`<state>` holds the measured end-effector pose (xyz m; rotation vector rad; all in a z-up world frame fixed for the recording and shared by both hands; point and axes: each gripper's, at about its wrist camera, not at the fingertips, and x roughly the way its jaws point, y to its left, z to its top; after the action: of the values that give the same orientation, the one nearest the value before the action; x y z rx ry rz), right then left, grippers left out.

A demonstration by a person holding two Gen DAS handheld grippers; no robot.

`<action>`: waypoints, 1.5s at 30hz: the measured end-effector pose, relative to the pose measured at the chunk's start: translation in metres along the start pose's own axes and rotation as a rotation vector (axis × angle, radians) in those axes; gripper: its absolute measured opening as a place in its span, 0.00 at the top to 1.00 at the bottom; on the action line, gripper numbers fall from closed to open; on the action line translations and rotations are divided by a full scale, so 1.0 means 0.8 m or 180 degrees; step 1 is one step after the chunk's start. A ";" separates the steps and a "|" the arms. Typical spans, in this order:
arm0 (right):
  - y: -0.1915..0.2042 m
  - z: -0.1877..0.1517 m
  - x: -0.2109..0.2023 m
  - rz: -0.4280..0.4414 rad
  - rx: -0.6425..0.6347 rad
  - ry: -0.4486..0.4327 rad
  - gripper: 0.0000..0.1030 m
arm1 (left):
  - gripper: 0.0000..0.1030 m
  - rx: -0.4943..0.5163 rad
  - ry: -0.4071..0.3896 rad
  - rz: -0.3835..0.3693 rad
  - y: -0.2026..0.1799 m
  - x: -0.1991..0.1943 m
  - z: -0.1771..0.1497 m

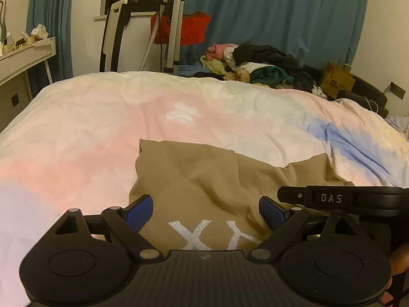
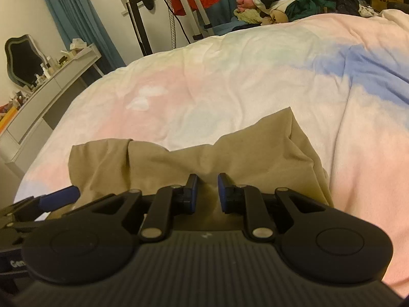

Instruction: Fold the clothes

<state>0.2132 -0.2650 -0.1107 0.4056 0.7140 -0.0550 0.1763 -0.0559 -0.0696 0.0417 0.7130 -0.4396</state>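
A tan garment with white embroidered letters lies crumpled on the near part of the bed. My left gripper hovers open just over its lettered part, blue pads spread wide with cloth below them. In the right wrist view the same tan garment bunches up into a ridge between the narrow-set fingers of my right gripper, which is shut on that fold. The right gripper's black body shows beside the left one. A blue finger of the left gripper lies at the garment's left edge.
The bed carries a pastel pink, white and blue duvet. A pile of mixed clothes sits at its far edge. A white dressing table with small items stands to the left. A stand with a red garment and blue curtains are behind.
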 end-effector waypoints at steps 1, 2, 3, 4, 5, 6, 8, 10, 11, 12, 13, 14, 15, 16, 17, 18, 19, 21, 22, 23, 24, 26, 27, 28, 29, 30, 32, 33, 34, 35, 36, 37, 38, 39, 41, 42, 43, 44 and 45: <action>0.000 0.000 -0.001 -0.0005 -0.0006 -0.0002 0.82 | 0.12 -0.0004 -0.0007 -0.0001 -0.001 -0.002 0.000; 0.001 0.000 -0.003 -0.0010 -0.0001 -0.0007 0.82 | 0.12 -0.0026 -0.0025 -0.0019 -0.001 -0.010 -0.001; 0.001 -0.001 -0.008 -0.0017 0.0008 -0.0011 0.82 | 0.12 -0.0040 -0.0045 -0.0034 -0.001 -0.017 -0.002; 0.001 -0.002 -0.014 -0.0023 0.0018 -0.0015 0.80 | 0.12 -0.0030 -0.0069 -0.0044 -0.001 -0.027 -0.003; 0.002 -0.004 -0.021 -0.0021 0.0029 -0.0025 0.78 | 0.12 -0.0021 -0.0093 -0.0054 -0.001 -0.037 -0.004; 0.002 -0.006 -0.031 -0.0006 0.0040 -0.0046 0.78 | 0.12 -0.0011 -0.0117 -0.0065 -0.001 -0.048 -0.006; 0.003 -0.012 -0.051 0.0033 0.0030 -0.0095 0.78 | 0.12 0.0061 -0.0144 -0.0045 -0.004 -0.064 -0.010; 0.003 -0.017 -0.069 0.0011 -0.0005 -0.0141 0.78 | 0.12 0.0087 -0.0127 0.0001 -0.006 -0.074 -0.017; 0.002 -0.019 -0.075 -0.0025 -0.0007 -0.0149 0.77 | 0.12 0.0078 -0.0107 0.0025 -0.006 -0.077 -0.022; 0.001 -0.022 -0.080 -0.0040 0.0007 -0.0147 0.77 | 0.12 0.0069 -0.0087 0.0050 -0.007 -0.080 -0.027; -0.001 -0.024 -0.085 -0.0045 0.0026 -0.0142 0.77 | 0.12 0.0061 -0.0066 0.0075 -0.007 -0.083 -0.031; -0.002 -0.027 -0.089 -0.0051 0.0041 -0.0131 0.77 | 0.12 0.0074 -0.0031 0.0098 -0.008 -0.083 -0.037; -0.002 -0.031 -0.090 -0.0067 0.0040 -0.0109 0.77 | 0.12 0.0087 0.0004 0.0121 -0.010 -0.082 -0.042; -0.001 -0.035 -0.091 -0.0089 0.0029 -0.0084 0.77 | 0.12 0.0096 0.0017 0.0144 -0.010 -0.083 -0.046; 0.000 -0.039 -0.091 -0.0109 0.0016 -0.0062 0.77 | 0.12 0.0087 0.0013 0.0158 -0.010 -0.086 -0.048; 0.002 -0.044 -0.092 -0.0130 0.0002 -0.0041 0.78 | 0.12 0.0071 -0.0009 0.0161 -0.010 -0.092 -0.048; 0.003 -0.048 -0.093 -0.0151 -0.0007 -0.0040 0.78 | 0.12 0.0054 -0.0032 0.0165 -0.010 -0.098 -0.049; 0.003 -0.054 -0.103 -0.0155 0.0043 -0.0090 0.77 | 0.12 -0.0006 -0.0092 0.0138 -0.009 -0.115 -0.051; 0.002 -0.055 -0.109 -0.0127 0.0107 -0.0117 0.77 | 0.12 -0.0054 -0.0122 0.0107 -0.008 -0.125 -0.054; 0.000 -0.057 -0.115 -0.0099 0.0171 -0.0143 0.77 | 0.12 -0.0100 -0.0153 0.0070 -0.006 -0.136 -0.056; -0.001 -0.058 -0.121 -0.0072 0.0235 -0.0170 0.77 | 0.12 -0.0146 -0.0185 0.0032 -0.004 -0.147 -0.057; -0.005 -0.060 -0.135 -0.0015 0.0404 -0.0246 0.76 | 0.12 -0.0255 -0.0231 -0.0101 0.000 -0.168 -0.063; -0.006 -0.060 -0.140 -0.0002 0.0453 -0.0284 0.76 | 0.11 -0.0314 -0.0235 -0.0180 0.000 -0.175 -0.065; -0.005 -0.060 -0.145 0.0000 0.0472 -0.0317 0.76 | 0.11 -0.0401 -0.0185 -0.0275 0.004 -0.175 -0.068; -0.004 -0.060 -0.149 -0.0002 0.0484 -0.0350 0.76 | 0.11 -0.0489 -0.0134 -0.0370 0.007 -0.176 -0.072; -0.003 -0.059 -0.153 0.0004 0.0498 -0.0379 0.76 | 0.11 -0.0577 -0.0084 -0.0464 0.010 -0.177 -0.075; -0.001 -0.057 -0.159 0.0033 0.0542 -0.0437 0.61 | 0.11 -0.0730 0.0036 -0.0564 0.016 -0.164 -0.079; 0.000 -0.056 -0.161 0.0059 0.0579 -0.0468 0.51 | 0.11 -0.0807 0.0096 -0.0614 0.018 -0.158 -0.081; -0.001 -0.055 -0.164 0.0082 0.0623 -0.0511 0.28 | 0.11 -0.0884 0.0157 -0.0664 0.021 -0.152 -0.083; -0.001 -0.056 -0.167 0.0102 0.0672 -0.0561 0.16 | 0.11 -0.0960 0.0217 -0.0714 0.024 -0.146 -0.085; -0.002 -0.056 -0.170 0.0102 0.0710 -0.0603 0.16 | 0.11 -0.1038 0.0277 -0.0764 0.026 -0.139 -0.086; -0.003 -0.056 -0.171 0.0093 0.0738 -0.0626 0.18 | 0.11 -0.1185 0.0322 -0.0814 0.033 -0.130 -0.088; -0.004 -0.056 -0.172 0.0086 0.0765 -0.0642 0.18 | 0.11 -0.1353 0.0367 -0.0843 0.040 -0.120 -0.092; -0.006 -0.056 -0.172 0.0091 0.0807 -0.0649 0.18 | 0.11 -0.1523 0.0413 -0.0872 0.047 -0.110 -0.095; -0.010 -0.055 -0.171 0.0116 0.0906 -0.0652 0.17 | 0.13 -0.1919 0.0487 -0.0920 0.067 -0.090 -0.101; -0.012 -0.055 -0.171 0.0127 0.0951 -0.0647 0.17 | 0.15 -0.2048 0.0459 -0.0920 0.074 -0.084 -0.102; -0.014 -0.055 -0.170 0.0136 0.0984 -0.0636 0.17 | 0.15 -0.2177 0.0430 -0.0920 0.081 -0.078 -0.103; -0.015 -0.055 -0.169 0.0143 0.1013 -0.0625 0.17 | 0.16 -0.2306 0.0401 -0.0920 0.088 -0.072 -0.104; -0.016 -0.056 -0.168 0.0146 0.1033 -0.0613 0.17 | 0.20 -0.2434 0.0372 -0.0919 0.095 -0.067 -0.105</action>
<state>0.0813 -0.2713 -0.0585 0.7172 0.5052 -0.1660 0.1189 0.0489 -0.1077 -0.7678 0.9695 -0.4165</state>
